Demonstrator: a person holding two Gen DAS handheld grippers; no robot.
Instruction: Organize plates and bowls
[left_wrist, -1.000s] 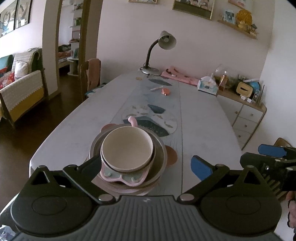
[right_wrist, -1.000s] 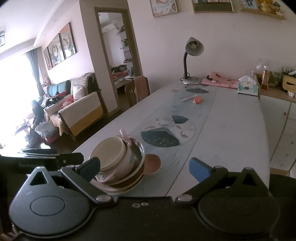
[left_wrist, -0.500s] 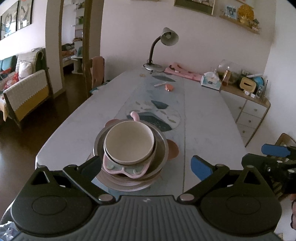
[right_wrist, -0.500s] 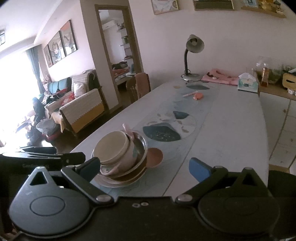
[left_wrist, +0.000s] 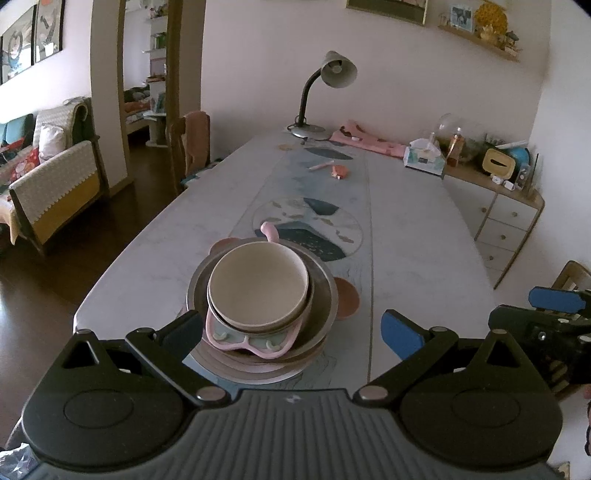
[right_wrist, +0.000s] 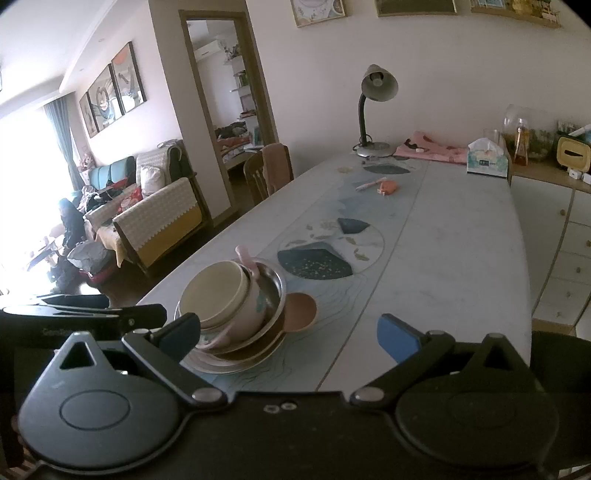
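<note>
Judging by the stack (left_wrist: 258, 306) of bowls and plates just ahead of our left gripper (left_wrist: 291, 330), stacking looked done; both it and our right gripper (right_wrist: 288, 332) stood wide, holding nothing.

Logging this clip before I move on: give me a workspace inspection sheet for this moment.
Surface: long dining table with patterned runner.
Job's things: cream bowl atop pink divided dish, inside metal bowl, on stacked plates near the front edge.
Clutter: desk lamp, tissue box, pink cloth, pen.
Grippers: left gripper jaws open, empty, facing the stack; right gripper jaws open, empty.
Cables: nothing seen.
Surroundings: chair, sofa, sideboard.
</note>
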